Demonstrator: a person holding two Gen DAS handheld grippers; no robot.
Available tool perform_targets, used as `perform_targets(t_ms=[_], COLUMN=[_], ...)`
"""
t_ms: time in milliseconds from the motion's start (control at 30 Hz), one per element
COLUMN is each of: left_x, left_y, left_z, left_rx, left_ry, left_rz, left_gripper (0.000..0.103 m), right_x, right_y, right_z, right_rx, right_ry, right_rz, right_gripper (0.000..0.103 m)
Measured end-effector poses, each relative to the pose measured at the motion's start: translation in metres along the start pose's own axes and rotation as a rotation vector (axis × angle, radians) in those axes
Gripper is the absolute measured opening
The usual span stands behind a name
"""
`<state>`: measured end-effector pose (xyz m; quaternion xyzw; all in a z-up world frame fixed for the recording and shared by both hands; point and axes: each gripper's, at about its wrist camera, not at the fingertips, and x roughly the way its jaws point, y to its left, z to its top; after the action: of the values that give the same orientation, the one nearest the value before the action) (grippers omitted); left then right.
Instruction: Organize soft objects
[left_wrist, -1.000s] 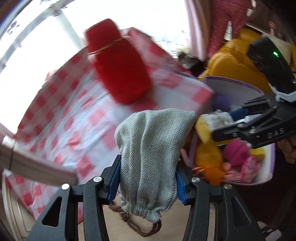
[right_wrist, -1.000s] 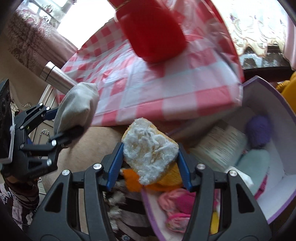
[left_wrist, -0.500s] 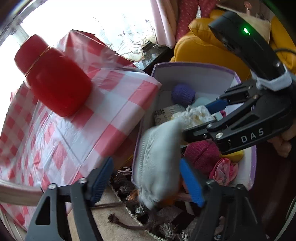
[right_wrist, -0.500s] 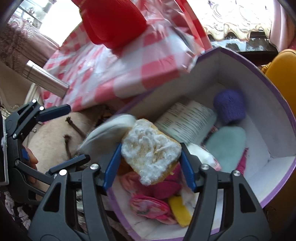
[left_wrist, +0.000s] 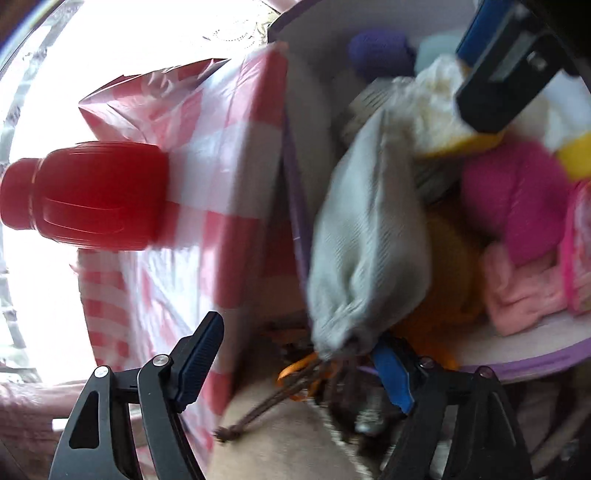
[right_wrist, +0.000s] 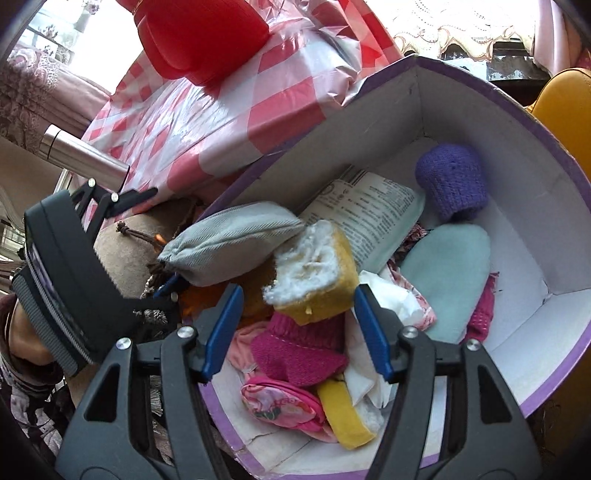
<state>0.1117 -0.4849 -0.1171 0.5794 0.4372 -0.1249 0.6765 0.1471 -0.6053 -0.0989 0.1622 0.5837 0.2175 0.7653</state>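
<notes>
1. Left gripper (left_wrist: 295, 373): jaws spread wide, blue pads clear of everything. The grey drawstring pouch (left_wrist: 365, 236) lies between and ahead of them, released, touching neither pad as far as the blur allows.
2. The grey drawstring pouch rests on the near edge of the purple-rimmed box (right_wrist: 546, 155), its gathered neck and brown cord (left_wrist: 258, 410) hanging out over the rim, its body leaning in onto the pile of soft things.
3. Right gripper (right_wrist: 299, 317): jaws apart, pads off the load. The yellow-and-white sponge piece (right_wrist: 314, 269) sits just ahead of the fingertips, let go, propped on the magenta knit item (right_wrist: 299, 350) and touching the pouch's closed end.
4. Inside the box, from the right wrist view: a purple knit piece (right_wrist: 452, 184) at the far wall, a pale teal pad (right_wrist: 448, 280) below it, a printed packet (right_wrist: 369, 221) flat beside both, a pink patterned pouch (right_wrist: 280, 404) and a yellow strip (right_wrist: 343, 413) near the front rim.
5. Orange soft item (left_wrist: 447, 280) is partly buried under the pouch in the left wrist view.
6. The box stands just beside the red-checked tablecloth (right_wrist: 207, 110). A red bottle (left_wrist: 92, 195) stands on that cloth; a steel flask (right_wrist: 81, 158) sits further along it.
7. Left wrist view is motion-blurred; fine contact there is uncertain.
</notes>
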Motion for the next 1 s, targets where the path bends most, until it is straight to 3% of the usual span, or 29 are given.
perform_targets(t_ms=[300, 367, 533, 600, 700, 733, 867, 1000], left_x=[0.024, 0.027, -0.009, -0.024, -0.043, -0.048, -0.073, -0.086], left_y=[0.029, 0.035, 0.069, 0.084, 0.094, 0.093, 0.070, 0.065], left_z=[-0.005, -0.006, -0.024, -0.035, -0.053, -0.058, -0.061, -0.059], left_rx=[-0.002, -0.021, -0.185, -0.291, -0.463, -0.505, -0.544, -0.639], left_ry=[-0.004, 0.000, -0.079, -0.097, -0.078, -0.064, -0.016, 0.021], left_rz=[0.118, 0.112, -0.056, -0.198, -0.467, -0.513, -0.527, -0.590], left_gripper=[0.083, 0.083, 0.083, 0.083, 0.083, 0.083, 0.084, 0.087], right_x=[0.016, 0.016, 0.004, 0.002, -0.004, -0.007, -0.025, -0.037], right_y=[0.013, 0.017, 0.036, 0.043, 0.054, 0.055, 0.062, 0.060], right_z=[0.005, 0.005, 0.007, 0.007, 0.005, 0.003, -0.005, -0.009], right_rx=[0.000, 0.003, -0.036, -0.065, -0.122, -0.131, -0.176, -0.212], right_ry=[0.013, 0.008, 0.006, 0.030, 0.090, 0.102, 0.144, 0.184], right_rz=[0.029, 0.025, 0.008, -0.013, -0.060, -0.064, -0.100, -0.098], right_gripper=[0.066, 0.066, 0.066, 0.066, 0.066, 0.066, 0.068, 0.074])
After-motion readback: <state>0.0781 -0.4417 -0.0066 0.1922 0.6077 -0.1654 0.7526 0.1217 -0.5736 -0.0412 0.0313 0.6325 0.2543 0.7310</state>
